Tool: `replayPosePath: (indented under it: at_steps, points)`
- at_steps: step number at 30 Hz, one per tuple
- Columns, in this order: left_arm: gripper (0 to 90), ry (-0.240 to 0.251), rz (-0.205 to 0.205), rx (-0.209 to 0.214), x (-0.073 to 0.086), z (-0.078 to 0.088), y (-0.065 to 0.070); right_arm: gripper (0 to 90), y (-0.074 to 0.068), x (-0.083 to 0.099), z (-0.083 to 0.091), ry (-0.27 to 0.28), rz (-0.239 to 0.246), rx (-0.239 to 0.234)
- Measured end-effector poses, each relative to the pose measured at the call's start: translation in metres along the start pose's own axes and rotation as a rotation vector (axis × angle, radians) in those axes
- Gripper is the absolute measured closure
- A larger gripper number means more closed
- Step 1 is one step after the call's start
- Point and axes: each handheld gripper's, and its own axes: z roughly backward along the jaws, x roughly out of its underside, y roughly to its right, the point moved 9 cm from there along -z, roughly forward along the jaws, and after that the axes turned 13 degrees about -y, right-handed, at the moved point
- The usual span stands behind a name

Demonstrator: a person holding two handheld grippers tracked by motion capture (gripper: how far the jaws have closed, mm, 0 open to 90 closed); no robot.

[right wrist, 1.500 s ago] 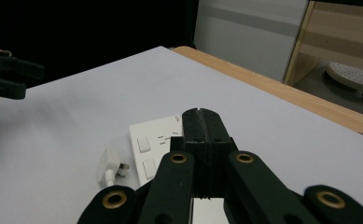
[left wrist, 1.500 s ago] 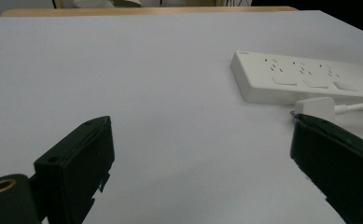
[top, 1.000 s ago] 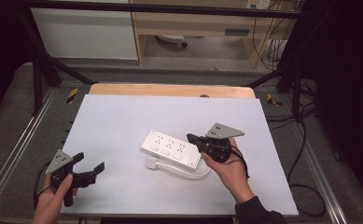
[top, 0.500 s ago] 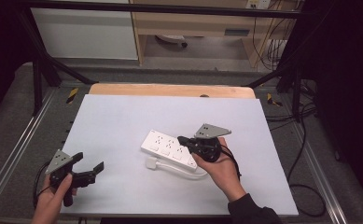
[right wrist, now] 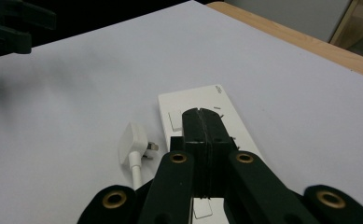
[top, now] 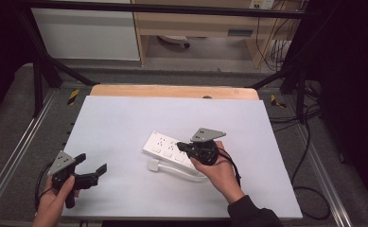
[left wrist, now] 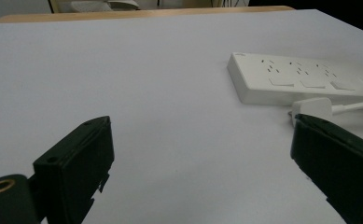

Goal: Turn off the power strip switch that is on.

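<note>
Right claw (top: 181,145) pressed together over white power strip (top: 165,145).

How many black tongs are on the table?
2. The left tongs sit open at the near left corner; the right tongs are shut, over the white power strip mid-table.

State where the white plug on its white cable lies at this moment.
In the high view, the white plug lies on the white table, just in front of the white power strip's left end, left of the right gripper.
</note>
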Motion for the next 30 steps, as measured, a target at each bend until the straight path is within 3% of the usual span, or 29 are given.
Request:
replayPosePath:
  at_steps: [30]
  points:
    - [5.7,-0.007,-0.004,0.008,0.001,-0.002,0.001,90.0,-0.005,0.024,-0.027,-0.097,-0.015,-0.034]
